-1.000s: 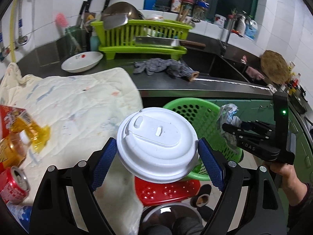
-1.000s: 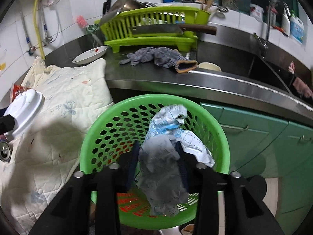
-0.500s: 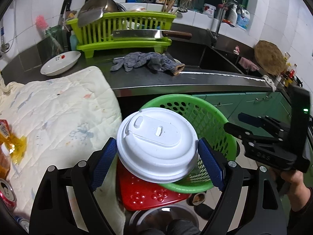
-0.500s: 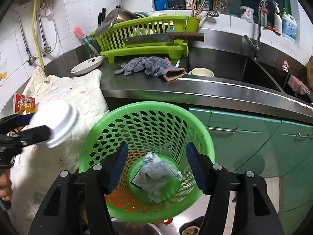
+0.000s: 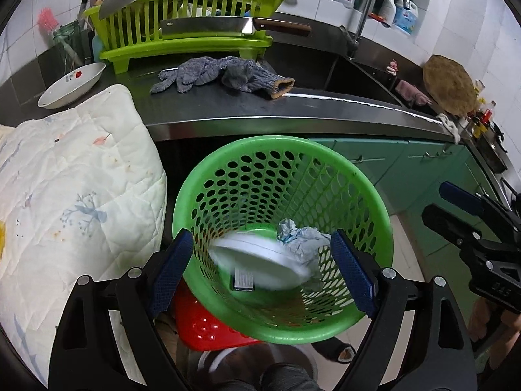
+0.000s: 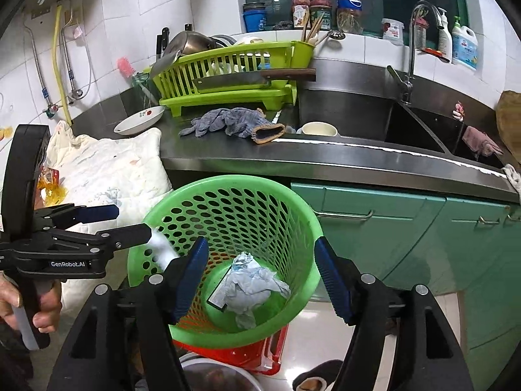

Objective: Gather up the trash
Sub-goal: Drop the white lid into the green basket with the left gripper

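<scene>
A green perforated basket (image 5: 283,150) (image 6: 228,185) stands on a red stool below the counter edge. A white cup lid (image 5: 260,260), blurred in motion, is inside the basket, next to crumpled grey paper (image 5: 302,241) (image 6: 254,283) and a small dark packet (image 6: 217,299). My left gripper (image 5: 260,277) is open and empty right over the basket's near rim; it also shows in the right wrist view (image 6: 130,221). My right gripper (image 6: 260,277) is open and empty above the basket; its fingers (image 5: 456,202) show at right in the left wrist view.
A white quilted cloth (image 5: 65,195) lies left of the basket. On the steel counter (image 5: 293,110) are grey gloves (image 5: 224,75), a white bowl (image 5: 71,84) and a green dish rack (image 5: 185,19) with a cleaver. Green cabinets (image 6: 407,234) stand at right. A red stool (image 5: 208,325) is under the basket.
My left gripper moved over the basket, opened and let go of the white lid, which is dropping in. My right gripper had released the paper earlier and has pulled back slightly.
</scene>
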{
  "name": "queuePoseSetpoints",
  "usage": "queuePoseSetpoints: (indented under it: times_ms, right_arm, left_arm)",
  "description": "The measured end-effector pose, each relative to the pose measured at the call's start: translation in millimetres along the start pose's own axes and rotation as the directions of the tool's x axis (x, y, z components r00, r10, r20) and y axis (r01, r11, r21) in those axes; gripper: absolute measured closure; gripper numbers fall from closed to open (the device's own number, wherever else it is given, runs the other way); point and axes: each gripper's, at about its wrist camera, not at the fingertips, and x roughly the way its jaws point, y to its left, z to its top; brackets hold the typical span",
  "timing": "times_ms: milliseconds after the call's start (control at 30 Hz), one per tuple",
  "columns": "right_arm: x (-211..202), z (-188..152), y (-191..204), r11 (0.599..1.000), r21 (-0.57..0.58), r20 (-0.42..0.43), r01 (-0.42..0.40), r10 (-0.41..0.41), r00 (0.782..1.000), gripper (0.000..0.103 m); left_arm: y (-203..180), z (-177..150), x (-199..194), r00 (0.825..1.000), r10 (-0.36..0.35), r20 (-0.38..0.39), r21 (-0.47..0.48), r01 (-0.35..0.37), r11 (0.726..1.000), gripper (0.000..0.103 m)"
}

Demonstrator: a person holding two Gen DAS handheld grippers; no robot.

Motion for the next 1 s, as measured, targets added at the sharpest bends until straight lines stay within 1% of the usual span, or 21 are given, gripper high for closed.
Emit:
queuePoseSetpoints:
  times_ms: [67,200,333,500,600,767,900,1000]
  right_arm:
    - [0,-1,0,1.000,0.004,-0.003,-0.002,0.002,1.000,0.038]
    - [-2,-1,5,1.000,-0.004,-0.001,-0.012,0.012,1.000,0.038]
    - [-3,-1,20,0.999,-0.025,-0.001,-0.041,0.041,0.999,0.038]
    - [-1,-2,46,0.994,-0.053,-0.009,-0.097,0.097,0.995,0.038]
    - [-1,-2,63,0.989,-0.076,-0.013,-0.128,0.127,0.992,0.038]
    - [0,0,94,0.976,-0.117,-0.018,-0.181,0.180,0.983,0.038]
    - [2,1,116,0.964,-0.138,-0.029,-0.228,0.226,0.974,0.038]
    - [2,0,133,0.951,-0.153,-0.043,-0.267,0.264,0.964,0.038]
  left_arm:
    - [0,-2,-1,1.000,-0.002,0.000,0.000,0.002,1.000,0.016]
    - [3,-5,-13,1.000,0.026,0.014,0.009,-0.026,1.000,0.016]
    - [15,-12,-35,0.996,0.072,0.044,0.000,-0.072,0.997,0.016]
    - [36,-23,-63,0.991,0.120,0.066,-0.037,-0.118,0.992,0.016]
    - [55,-32,-86,0.983,0.166,0.082,-0.078,-0.159,0.984,0.016]
    - [85,-46,-120,0.964,0.251,0.084,-0.152,-0.236,0.960,0.016]
    - [114,-64,-149,0.949,0.305,0.085,-0.233,-0.278,0.932,0.016]
    - [136,-82,-175,0.930,0.355,0.092,-0.290,-0.316,0.903,0.016]
